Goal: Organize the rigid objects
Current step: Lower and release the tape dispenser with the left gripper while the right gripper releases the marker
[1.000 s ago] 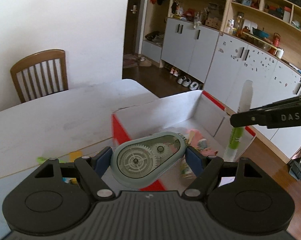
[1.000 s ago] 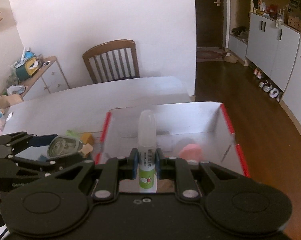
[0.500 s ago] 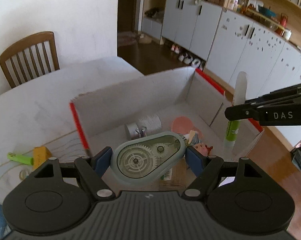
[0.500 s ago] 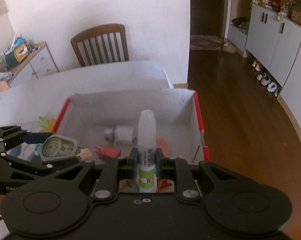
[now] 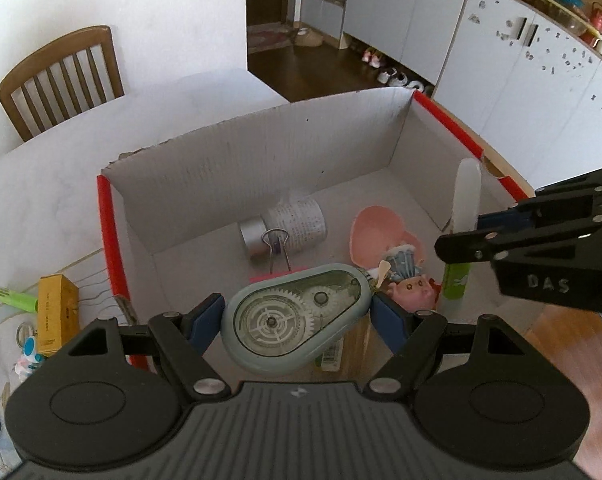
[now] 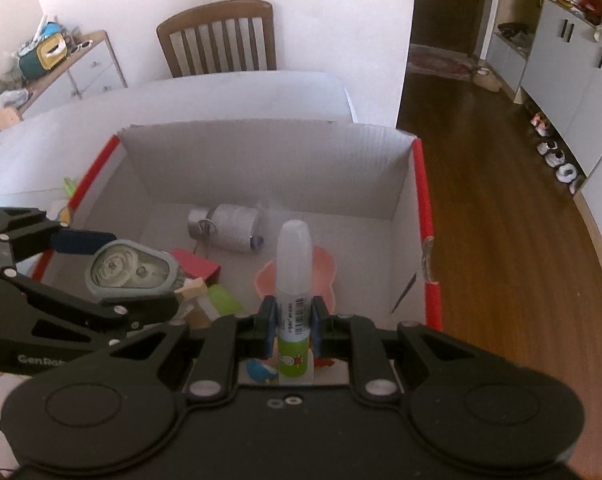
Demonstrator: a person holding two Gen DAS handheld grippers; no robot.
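My left gripper [image 5: 297,312] is spread wide but not empty: its blue pads press the two ends of the tape dispenser [image 5: 297,316], held flat with the gears up, so a drop should land it flat. My right gripper [image 6: 293,320] is closed almost fully on the glue bottle [image 6: 294,280], gripped at the label with the cap pointing away from my fingers, which keeps the slim body from twisting. Both loads hang over the open box [image 5: 261,160], beyond and below my fingertips; I judge I hold them there so both can be dropped in together. The left view shows what lies under the dispenser: a binder clip [image 5: 277,248], a paper roll [image 5: 297,226], a pink dish [image 5: 381,236] and a small pig toy [image 5: 415,292], plus a yellow block [image 5: 57,308] outside the box left of my fingers. The right view instead shows the glue's barcode, and a green piece [image 6: 223,300] under the dispenser.
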